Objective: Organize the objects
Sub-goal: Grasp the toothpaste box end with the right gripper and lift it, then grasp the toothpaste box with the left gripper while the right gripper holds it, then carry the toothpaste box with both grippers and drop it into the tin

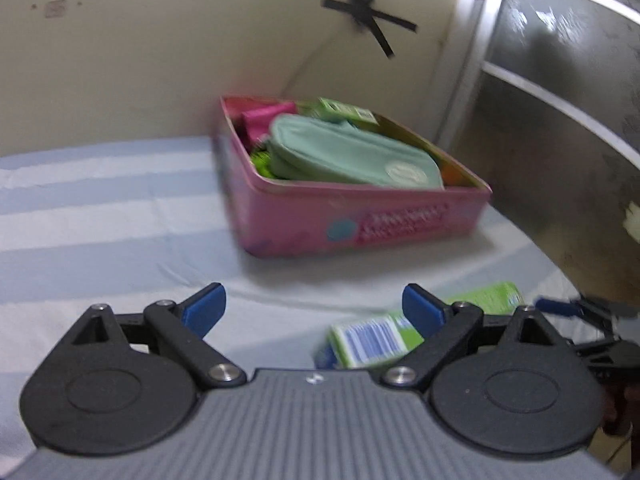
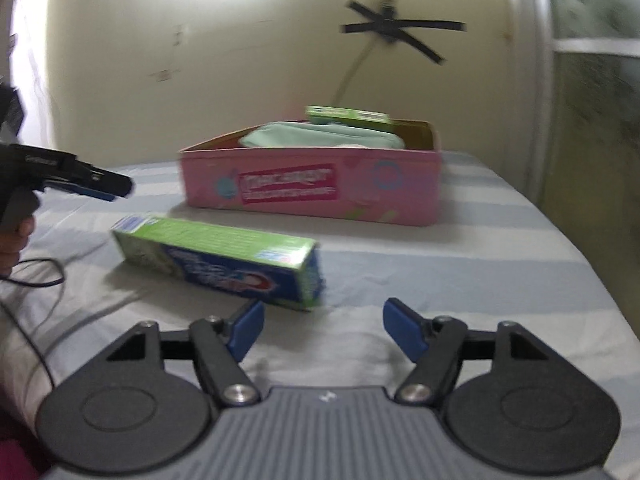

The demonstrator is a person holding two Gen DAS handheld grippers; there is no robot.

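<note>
A pink tin box (image 1: 360, 224) stands on the striped bedsheet, holding a mint green pouch (image 1: 348, 152), a green carton (image 1: 344, 110) and a pink item (image 1: 264, 118). A green and blue toothpaste carton (image 2: 216, 258) lies on the sheet in front of the tin (image 2: 312, 192). My right gripper (image 2: 324, 320) is open just short of the carton's near end, with nothing between its fingers. My left gripper (image 1: 314, 306) is open and empty too, with the toothpaste carton (image 1: 372, 340) lying low behind its right finger. It also shows at the left (image 2: 100, 188) of the right wrist view.
A cream wall with a cross of black tape (image 2: 400, 30) rises behind the tin. A frosted glass door (image 1: 560, 120) stands to the right, past the bed's edge. A black cable (image 2: 36, 280) trails over the sheet at the left, by a person's hand (image 2: 16, 240).
</note>
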